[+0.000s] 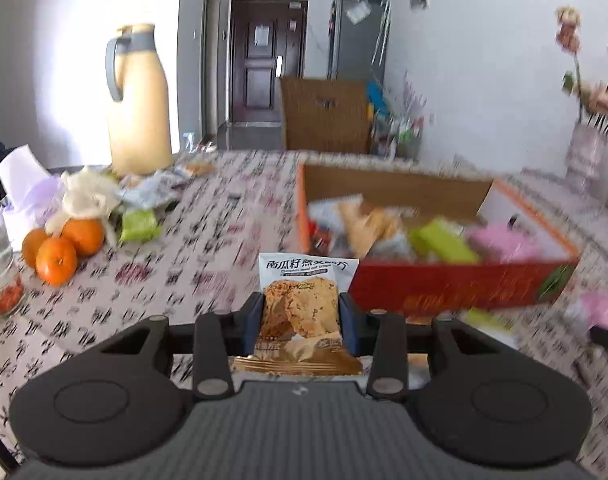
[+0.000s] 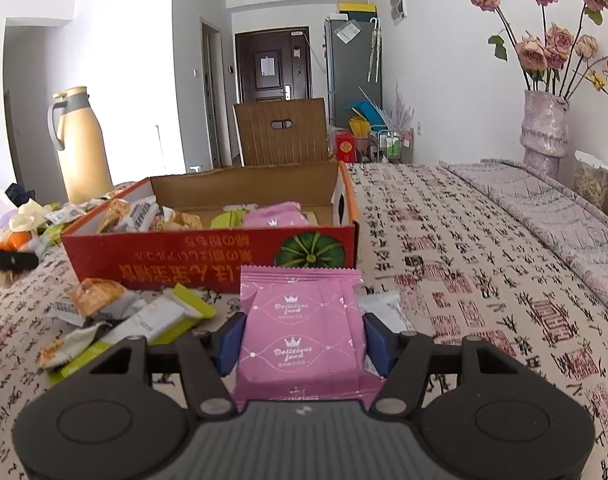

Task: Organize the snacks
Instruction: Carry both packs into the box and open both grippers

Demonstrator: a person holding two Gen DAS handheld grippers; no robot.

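Mid-task. Red box (image 2: 207,252) on the worktop (image 2: 464,260) already holds a mix of packets: pink, green, oat-crisp. Left gripper (image 1: 299,320) has its fingers pinching an oat crisp packet (image 1: 299,304), raised just short of the box's near wall. Right gripper (image 2: 304,340) has its fingers clamped on a pink packet (image 2: 299,328), also in front of the box. Left to do: drop both in, then the loose packets (image 2: 123,320) by the box front and more (image 1: 143,200) near the oranges (image 1: 59,248).
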